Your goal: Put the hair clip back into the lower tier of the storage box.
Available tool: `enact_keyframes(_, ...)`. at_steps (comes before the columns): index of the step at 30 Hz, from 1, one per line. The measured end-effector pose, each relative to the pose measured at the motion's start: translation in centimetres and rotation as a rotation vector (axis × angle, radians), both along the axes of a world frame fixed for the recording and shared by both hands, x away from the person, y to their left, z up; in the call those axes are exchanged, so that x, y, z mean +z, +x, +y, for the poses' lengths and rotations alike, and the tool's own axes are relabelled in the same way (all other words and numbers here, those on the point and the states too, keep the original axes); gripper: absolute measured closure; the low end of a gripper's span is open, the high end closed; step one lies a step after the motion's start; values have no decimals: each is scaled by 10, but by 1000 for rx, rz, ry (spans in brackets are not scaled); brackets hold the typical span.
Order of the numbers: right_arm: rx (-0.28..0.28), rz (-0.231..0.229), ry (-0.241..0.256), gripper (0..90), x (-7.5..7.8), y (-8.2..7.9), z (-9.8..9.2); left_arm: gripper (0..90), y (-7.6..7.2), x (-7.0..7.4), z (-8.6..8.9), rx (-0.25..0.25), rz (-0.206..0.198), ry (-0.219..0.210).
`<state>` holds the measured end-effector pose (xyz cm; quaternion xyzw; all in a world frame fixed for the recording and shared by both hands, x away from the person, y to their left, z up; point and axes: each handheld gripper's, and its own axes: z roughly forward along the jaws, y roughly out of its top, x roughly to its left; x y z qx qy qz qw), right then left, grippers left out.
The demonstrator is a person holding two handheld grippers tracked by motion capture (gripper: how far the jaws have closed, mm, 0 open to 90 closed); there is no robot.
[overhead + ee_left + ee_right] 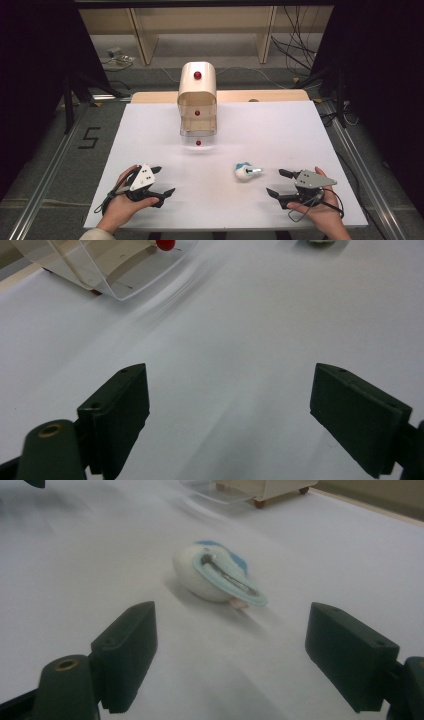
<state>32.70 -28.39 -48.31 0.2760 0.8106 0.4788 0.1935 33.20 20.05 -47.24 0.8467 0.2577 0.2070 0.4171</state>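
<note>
Toy (245, 172), white w/ blue trim, lay on the worktop (300, 130) right of centre, toward the near edge, apart from both grippers. Right gripper (280, 182) sat near the near-right corner, jaws wide, holding nothing; its own view showed the toy (217, 577) close up w/ a dark streak along the blue part, unclear from the high view. Left gripper (162, 181) rested near the near-left corner, jaws wide, empty. Cream drawer unit (197, 97) w/ red knobs stood at the far edge; left gripper view caught its clear bottom drawer (107, 267) pulled out.
</note>
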Motion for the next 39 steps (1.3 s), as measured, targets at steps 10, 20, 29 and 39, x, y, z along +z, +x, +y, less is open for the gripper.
enact_keyframes(10, -14, 13, 15, 210, 3, 18, 3, 160, 1, 1, -2, 6, -8, 1)
enact_keyframes(20, 33, 44, -18, 206, 2, 37, 23, 160, 2, 0, -1, 10, -7, -5)
enact_keyframes(29, 88, 84, -88, 206, -1, 55, 48, 160, 3, -1, -1, 12, -4, 2)
enact_keyframes(39, 104, 126, -129, 265, -7, 68, 58, 160, 3, -2, -2, 12, -2, 4)
